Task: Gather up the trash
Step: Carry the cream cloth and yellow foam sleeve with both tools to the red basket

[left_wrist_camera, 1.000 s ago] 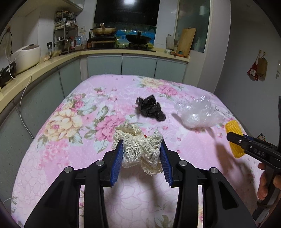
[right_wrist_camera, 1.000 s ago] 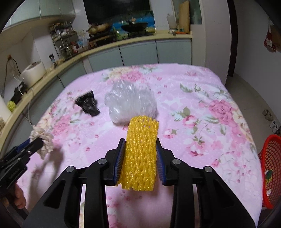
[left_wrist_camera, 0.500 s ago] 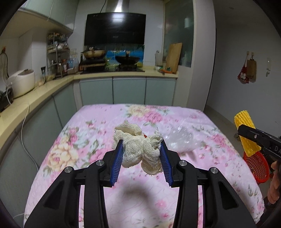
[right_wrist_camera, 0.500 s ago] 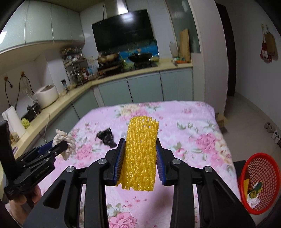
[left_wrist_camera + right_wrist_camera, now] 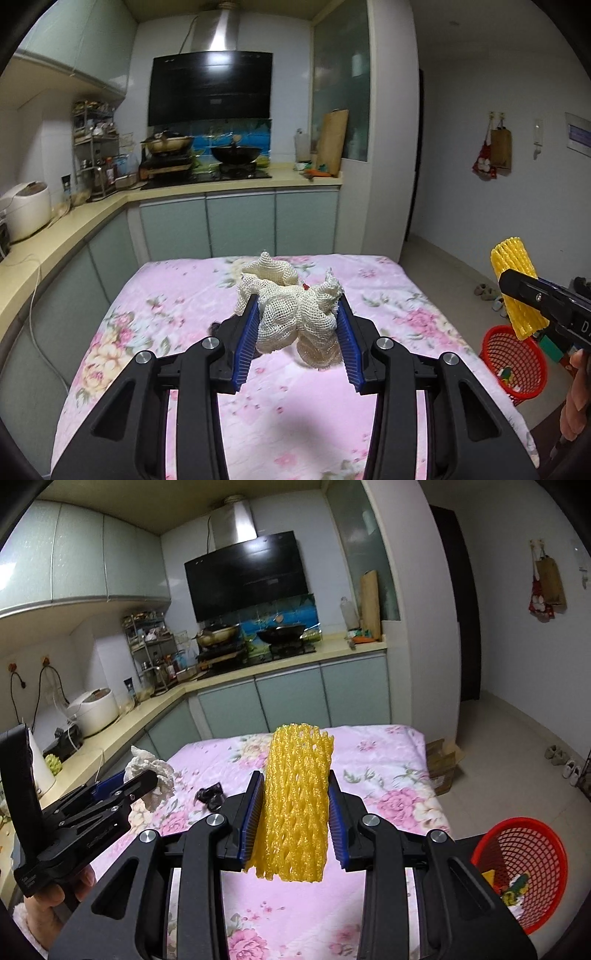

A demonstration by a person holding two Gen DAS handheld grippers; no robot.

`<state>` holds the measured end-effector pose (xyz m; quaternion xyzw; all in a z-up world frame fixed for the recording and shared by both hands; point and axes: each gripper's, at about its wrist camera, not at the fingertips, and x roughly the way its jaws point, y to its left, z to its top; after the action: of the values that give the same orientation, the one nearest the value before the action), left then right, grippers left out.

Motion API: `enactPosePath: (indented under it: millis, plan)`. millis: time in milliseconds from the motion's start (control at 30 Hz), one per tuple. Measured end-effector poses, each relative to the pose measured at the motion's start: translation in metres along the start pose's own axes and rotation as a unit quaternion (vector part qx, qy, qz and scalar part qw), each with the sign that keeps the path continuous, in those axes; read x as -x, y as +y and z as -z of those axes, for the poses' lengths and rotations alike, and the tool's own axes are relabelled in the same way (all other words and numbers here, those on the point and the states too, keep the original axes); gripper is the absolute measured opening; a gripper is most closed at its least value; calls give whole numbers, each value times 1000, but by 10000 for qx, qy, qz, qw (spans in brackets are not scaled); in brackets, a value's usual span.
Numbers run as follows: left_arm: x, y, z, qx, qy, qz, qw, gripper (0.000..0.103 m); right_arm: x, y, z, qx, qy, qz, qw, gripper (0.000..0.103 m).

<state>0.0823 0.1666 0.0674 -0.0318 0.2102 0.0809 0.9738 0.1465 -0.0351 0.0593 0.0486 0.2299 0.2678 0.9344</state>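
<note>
My left gripper is shut on a crumpled cream mesh net, held well above the pink floral table. That net and the left gripper also show at the left of the right wrist view. My right gripper is shut on a yellow foam fruit net, upright between the blue pads; the same yellow net shows at the right of the left wrist view. A black crumpled bag lies on the table. A red mesh basket with some scraps stands on the floor at the right.
A kitchen counter runs along the left and the back, with a rice cooker and a stove with pans. A cardboard box and shoes lie on the floor at the right. A hand holds the left gripper.
Both grippers have risen from the table with their nets still gripped. The table now lies lower in both views, and the red basket has come into sight.
</note>
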Motion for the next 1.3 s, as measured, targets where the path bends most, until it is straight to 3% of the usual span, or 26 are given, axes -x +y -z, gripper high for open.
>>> enactPosePath:
  millis: [767,1300]
  plan:
    - [-23,-114,-22,-455,-129,1156,9922,39,49,-77,-7,-320,-437,1110,9923,33]
    - [-63,-201,-8,-755,329,1945,9774,39,69,-151,13,-746,-359,1975,9768,33]
